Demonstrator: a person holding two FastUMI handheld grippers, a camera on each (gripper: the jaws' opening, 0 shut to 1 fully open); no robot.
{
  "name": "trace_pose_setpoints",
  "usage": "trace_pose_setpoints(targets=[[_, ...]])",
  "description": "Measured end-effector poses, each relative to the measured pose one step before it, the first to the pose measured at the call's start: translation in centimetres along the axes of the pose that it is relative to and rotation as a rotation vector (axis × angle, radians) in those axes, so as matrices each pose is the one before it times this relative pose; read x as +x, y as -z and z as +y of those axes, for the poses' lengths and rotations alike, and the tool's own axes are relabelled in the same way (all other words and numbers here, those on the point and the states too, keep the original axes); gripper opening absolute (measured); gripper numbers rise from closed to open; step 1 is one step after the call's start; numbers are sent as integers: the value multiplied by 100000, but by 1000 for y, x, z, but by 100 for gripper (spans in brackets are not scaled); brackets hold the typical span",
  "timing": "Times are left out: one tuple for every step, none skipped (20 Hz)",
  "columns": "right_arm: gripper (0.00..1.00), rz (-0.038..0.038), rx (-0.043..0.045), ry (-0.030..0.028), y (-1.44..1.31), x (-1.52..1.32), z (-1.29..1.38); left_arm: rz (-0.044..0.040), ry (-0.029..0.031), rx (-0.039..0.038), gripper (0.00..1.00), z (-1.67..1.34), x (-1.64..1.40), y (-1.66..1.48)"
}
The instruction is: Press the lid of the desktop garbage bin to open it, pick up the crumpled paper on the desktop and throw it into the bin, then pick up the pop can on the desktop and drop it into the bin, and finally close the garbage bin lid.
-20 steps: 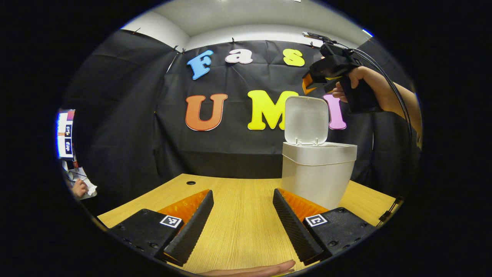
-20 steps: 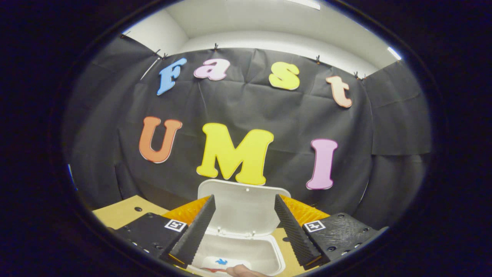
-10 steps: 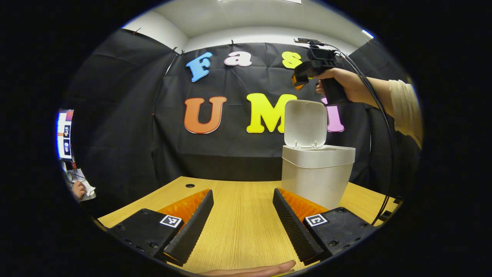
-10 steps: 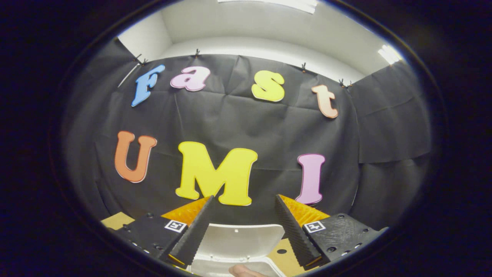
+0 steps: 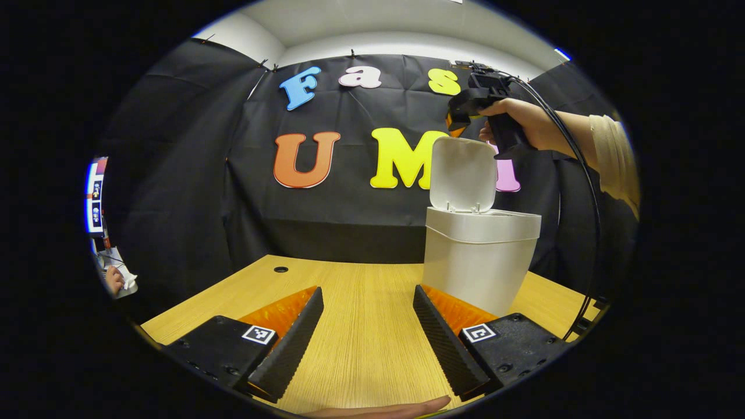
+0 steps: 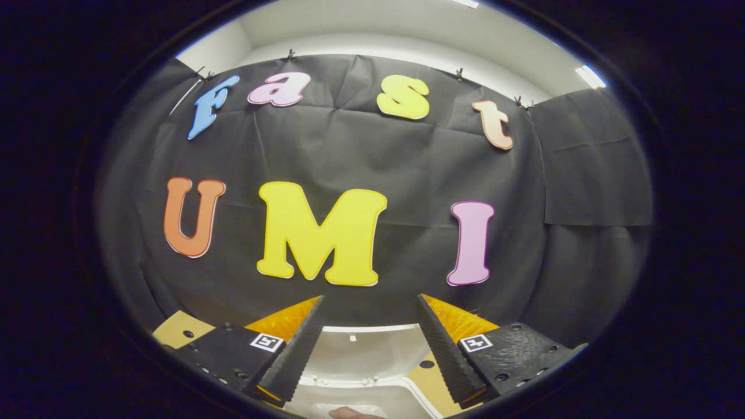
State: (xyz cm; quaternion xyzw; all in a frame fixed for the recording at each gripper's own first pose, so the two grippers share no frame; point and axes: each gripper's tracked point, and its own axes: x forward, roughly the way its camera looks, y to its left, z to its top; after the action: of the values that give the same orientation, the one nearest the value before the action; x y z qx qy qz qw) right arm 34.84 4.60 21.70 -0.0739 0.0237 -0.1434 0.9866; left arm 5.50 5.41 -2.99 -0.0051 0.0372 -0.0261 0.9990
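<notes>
A: Where does the bin [image 5: 480, 262] stand, and how close to an edge?

B: On the wooden desk [image 5: 361, 326], toward its far right part, near the back edge; its lid [image 5: 463, 174] stands upright on the hinge, so the mouth is uncovered; bare wood lies to its left as far as a small round hole [image 5: 281, 269] near the far edge

A: And the tongs?

B: The left gripper [image 5: 366, 331] sits low over the desk, fingers spread with nothing between them, the bin just beyond its right finger; the right gripper [image 6: 369, 343] is likewise spread and holds nothing

A: What does one view add to the other?

B: The left gripper view shows the hand [image 5: 524, 122] holding the right gripper above the lid's top edge, cable trailing; the right gripper view looks down past its fingers onto the lid [image 6: 366, 352] and the bin's rim [image 6: 372, 387]; I cannot make out paper or can in either
</notes>
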Motion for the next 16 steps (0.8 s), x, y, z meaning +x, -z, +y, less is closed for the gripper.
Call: trace_pose_setpoints(targets=[[95,327,-1950,-180,-7,-511,-39,-328,838,183,100,-237,-114,-12],[96,-42,-977,302,31,-324,-151,-435,222,449,100,-117,-57,-101],[96,1416,-441,-21,322,-616,-89,-125,-201,371,100,124,-72,21],[96,1552,-20,-275,491,-818,-30,224,-155,263,100,11,10,42],[96,526,-1811,-1901,304,-863,220,477,-153,189,100,-218,42,178],[95,401,-1765,-1214,381,-794,-53,1281,-49,497,100,-175,39,316],[94,191,-1059,-1017,457,-868,-96,423,99,757,100,-228,74,172],[92,910,-580,-1008,605,-605,-32,211,239,609,100,-245,170,34],[92,2076,-59,-1509,936,-527,140,1040,228,176,100,-349,109,323],[92,3334,199,-2004,1208,-493,339,1123,332,-73,100,-259,18,440],[92,4092,527,-1517,1425,-211,191,784,567,55,100,-330,81,216],[92,4295,-1006,-1431,1471,-118,139,-32,170,282,100,-158,24,3],[92,2878,-426,-466,1288,171,15,-377,-174,553,100,-153,-93,-227],[98,2774,131,-427,1312,176,11,-537,-253,763,100,-94,-8,-26],[95,3673,-106,-1763,1384,-19,320,-460,-174,677,100,-96,22,-30],[95,3657,281,-2602,1441,239,555,-32,-256,484,100,-163,14,56]])
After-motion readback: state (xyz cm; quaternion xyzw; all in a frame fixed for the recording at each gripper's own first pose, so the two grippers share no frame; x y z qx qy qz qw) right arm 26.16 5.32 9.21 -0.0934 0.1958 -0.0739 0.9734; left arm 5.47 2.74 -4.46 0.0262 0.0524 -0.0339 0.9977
